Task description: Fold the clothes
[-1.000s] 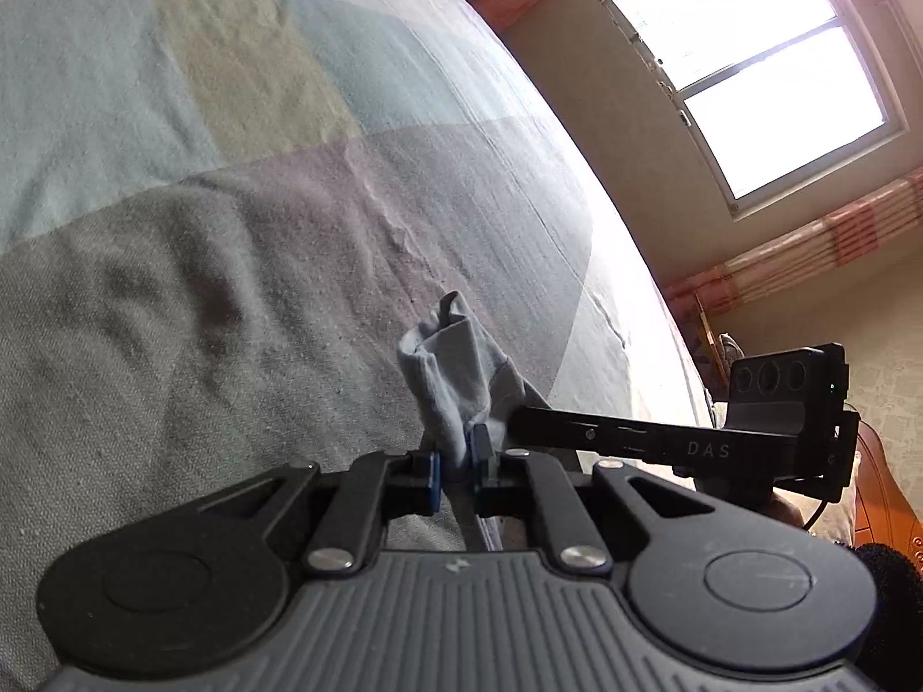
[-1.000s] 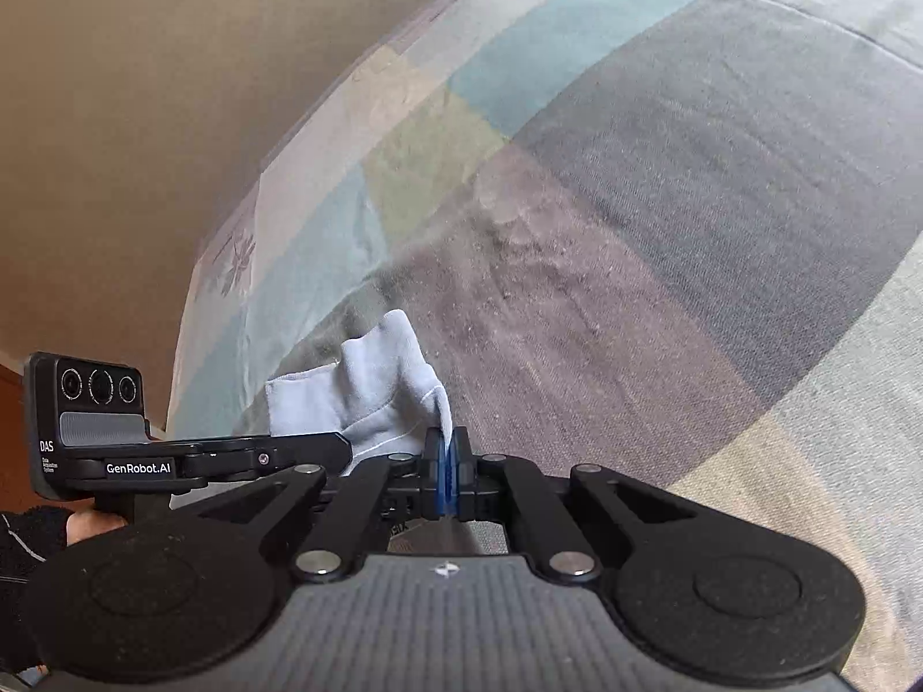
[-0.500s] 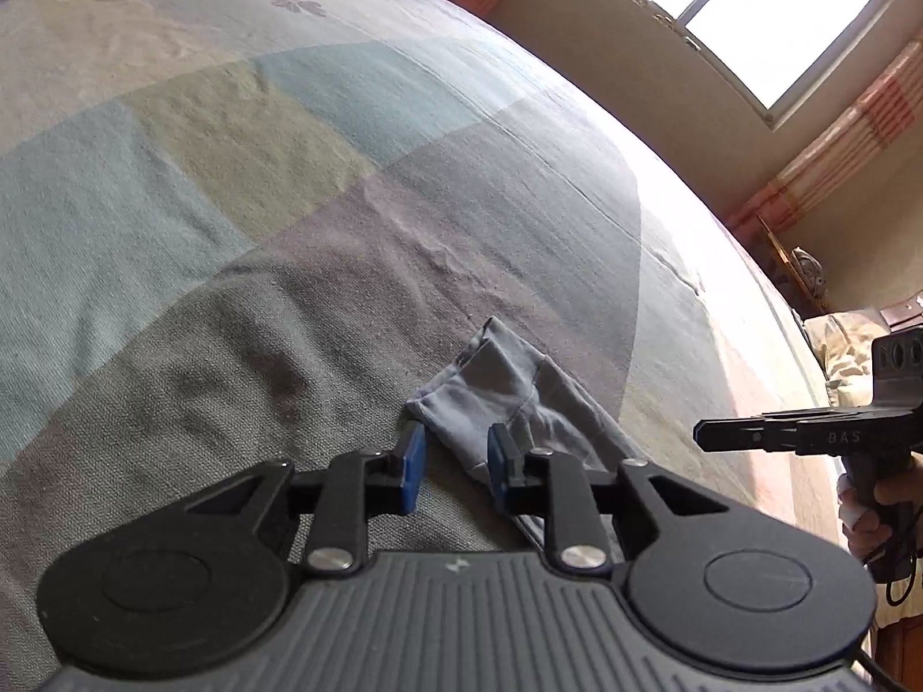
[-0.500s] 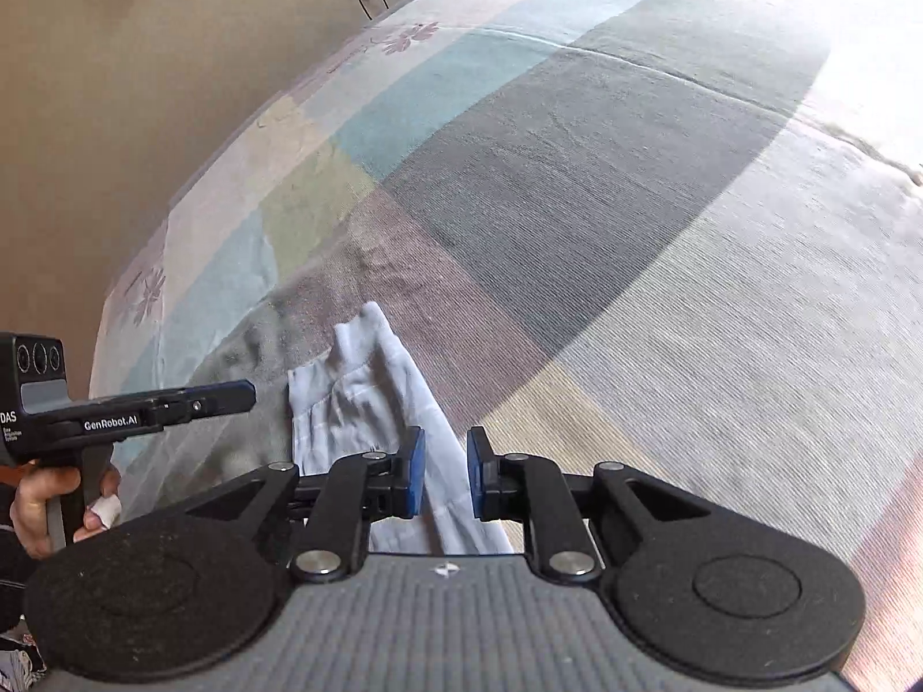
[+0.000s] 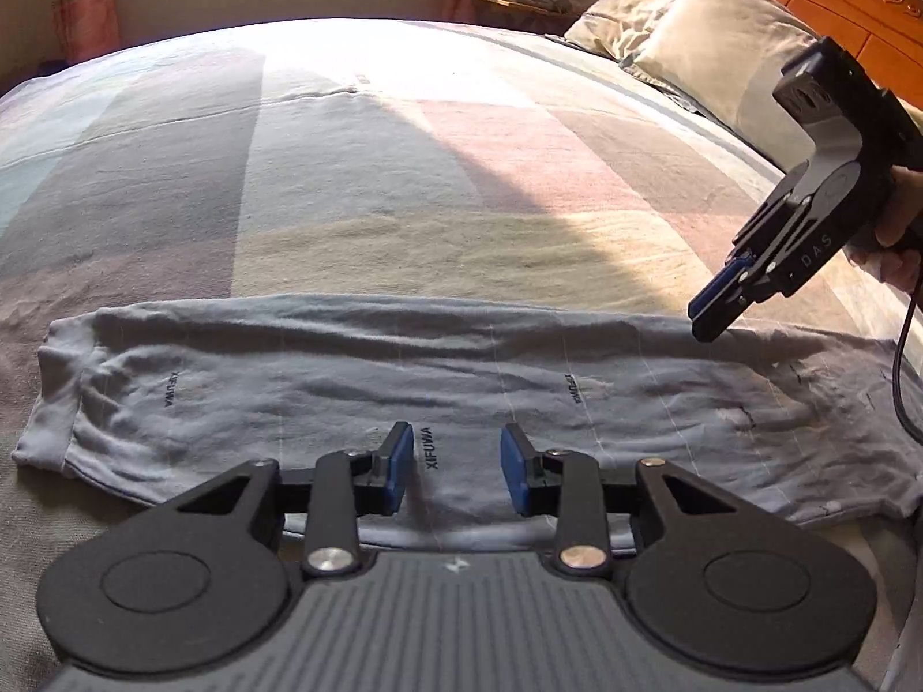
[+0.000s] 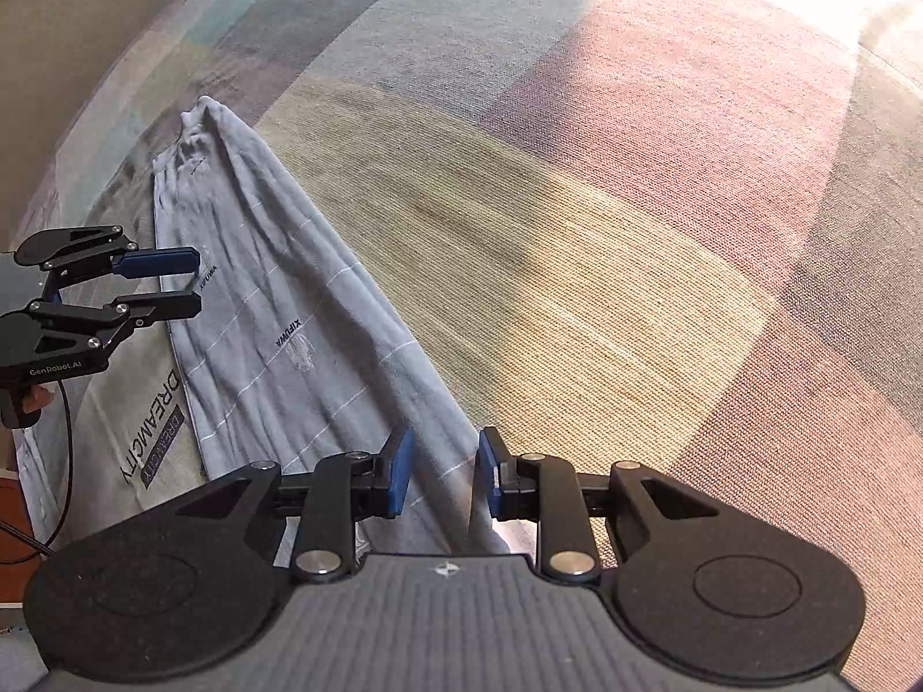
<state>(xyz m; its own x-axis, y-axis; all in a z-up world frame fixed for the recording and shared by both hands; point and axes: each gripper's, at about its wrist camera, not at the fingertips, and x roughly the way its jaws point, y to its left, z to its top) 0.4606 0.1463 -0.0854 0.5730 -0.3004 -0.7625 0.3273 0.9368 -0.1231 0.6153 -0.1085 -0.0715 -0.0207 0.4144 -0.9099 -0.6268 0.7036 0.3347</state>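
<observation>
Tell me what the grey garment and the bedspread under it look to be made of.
Grey garment: thin, soft knit, probably cotton jersey; it lies limp with fine wrinkles, matte, with printed lettering. Bedspread: coarser woven cloth, likely cotton; the weave grain shows, in matte colour blocks.

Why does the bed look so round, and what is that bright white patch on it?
Left wrist view: the fisheye lens bows the bedspread into a dome, and sunlight washes out its far edge. Right wrist view: glare whitens the top right corner, the same bulge shows, and the grey garment lies in softer light.
</observation>
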